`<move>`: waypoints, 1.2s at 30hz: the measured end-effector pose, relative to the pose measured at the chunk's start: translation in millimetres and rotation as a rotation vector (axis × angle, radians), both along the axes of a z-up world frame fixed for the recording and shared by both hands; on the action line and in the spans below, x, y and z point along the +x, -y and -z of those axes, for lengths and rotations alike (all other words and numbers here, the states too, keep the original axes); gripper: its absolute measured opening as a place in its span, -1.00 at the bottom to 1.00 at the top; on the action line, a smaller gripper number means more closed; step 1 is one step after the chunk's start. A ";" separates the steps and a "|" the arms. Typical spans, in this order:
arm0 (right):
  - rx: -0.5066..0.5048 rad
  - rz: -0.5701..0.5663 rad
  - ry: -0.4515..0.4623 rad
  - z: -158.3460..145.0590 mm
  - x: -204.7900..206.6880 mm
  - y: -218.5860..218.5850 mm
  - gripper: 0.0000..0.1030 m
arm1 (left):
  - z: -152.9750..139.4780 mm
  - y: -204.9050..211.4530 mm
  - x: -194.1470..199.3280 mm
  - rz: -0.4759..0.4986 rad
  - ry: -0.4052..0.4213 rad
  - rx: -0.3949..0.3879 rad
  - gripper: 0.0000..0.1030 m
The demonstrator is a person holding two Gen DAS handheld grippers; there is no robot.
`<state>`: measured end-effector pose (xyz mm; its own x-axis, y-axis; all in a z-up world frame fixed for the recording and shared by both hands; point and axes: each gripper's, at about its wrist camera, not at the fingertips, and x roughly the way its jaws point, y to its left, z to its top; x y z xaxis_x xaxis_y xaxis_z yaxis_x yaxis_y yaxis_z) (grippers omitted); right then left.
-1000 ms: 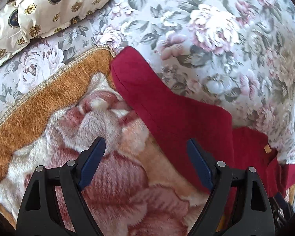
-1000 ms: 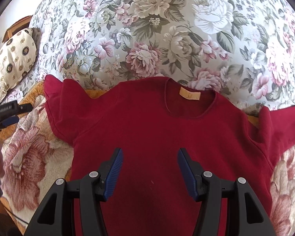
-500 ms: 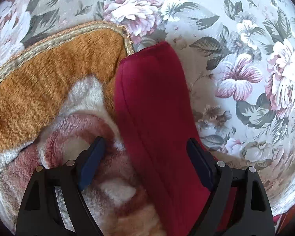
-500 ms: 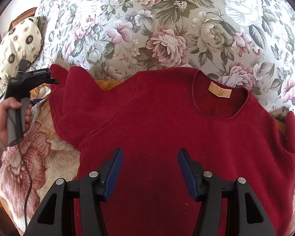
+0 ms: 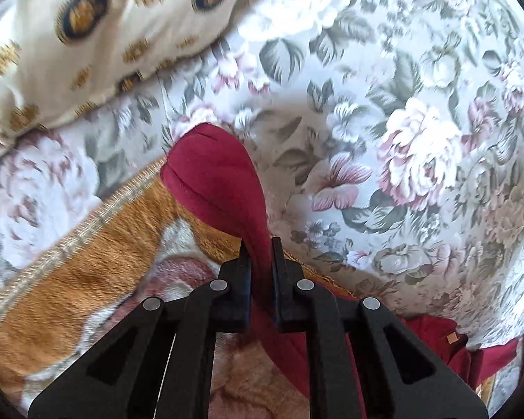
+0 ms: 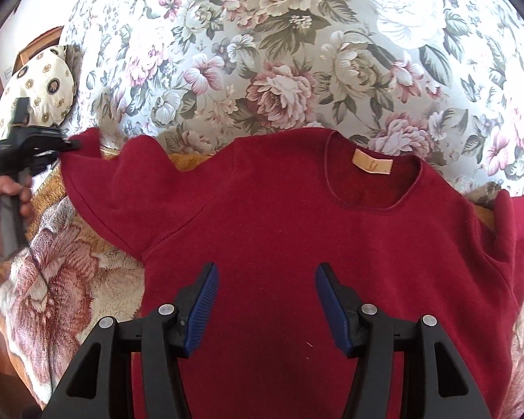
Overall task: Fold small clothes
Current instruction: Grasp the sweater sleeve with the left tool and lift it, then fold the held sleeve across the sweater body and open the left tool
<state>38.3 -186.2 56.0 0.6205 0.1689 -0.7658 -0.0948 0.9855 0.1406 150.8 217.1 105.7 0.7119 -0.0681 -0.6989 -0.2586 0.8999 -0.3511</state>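
Left wrist: left gripper (image 5: 258, 244) pinching sleeve (image 5: 220, 181) | right wrist: neck label (image 6: 371, 166)

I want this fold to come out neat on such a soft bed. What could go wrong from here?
The left tongs have just closed on the red top at its sleeve, gripping a bunched ridge, so the sleeve may fold over creased. The right tongs hang open above the body, pinning nothing, so pulling the sleeve could drag the whole top. It lies on a fluffy blanket, which may ruck up with it.
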 end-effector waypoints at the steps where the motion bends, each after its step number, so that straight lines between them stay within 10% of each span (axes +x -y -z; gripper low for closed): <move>1: 0.007 0.004 -0.004 -0.5 -1.1 2.4 0.08 | -8.8 -6.1 -2.9 0.006 0.014 0.004 -0.85; 8: 0.085 -0.006 -0.143 14.8 6.4 16.2 0.08 | -54.6 53.5 -50.9 0.119 0.079 0.101 -0.85; 14: 0.074 0.102 -0.058 -12.1 -11.9 72.2 0.08 | -75.5 184.7 -74.1 0.385 0.171 0.103 -0.85; 27: 0.130 0.352 -0.034 -30.4 -38.6 202.8 0.08 | 59.4 408.5 -77.7 0.710 -0.138 0.041 -0.83; 30: 0.159 0.349 -0.010 -33.1 -38.4 211.5 0.08 | 40.5 413.1 -92.4 0.771 -0.128 0.098 -0.69; 34: 0.220 0.325 -0.005 -29.9 -28.1 207.9 0.14 | -7.2 381.4 -110.7 0.786 -0.030 0.105 0.14; 36: 0.256 0.301 -0.020 -26.7 -19.4 201.0 0.14 | -24.0 353.0 -114.7 0.741 0.016 0.132 0.22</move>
<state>18.9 -387.2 82.7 0.6565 0.1688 -0.7352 0.1979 0.9019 0.3839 36.1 -136.0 129.7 0.5228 -0.4499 -0.7241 0.4351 0.8713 -0.2272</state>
